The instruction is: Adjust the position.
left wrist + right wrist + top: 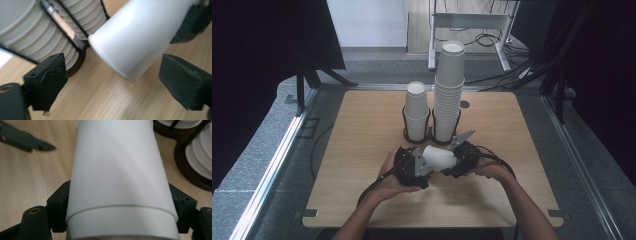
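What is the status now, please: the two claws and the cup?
Right claw shut on white paper cup, held sideways above table. Left claw open, pads clear of cup's base. Cup stacks in black holder close behind.

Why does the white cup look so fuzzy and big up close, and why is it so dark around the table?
In the right gripper view the paper cup sits too near the lens, so its surface goes soft. In the left gripper view the cup stacks behind are blurred. In the high view black curtains darken the edges, while the table is evenly lit.
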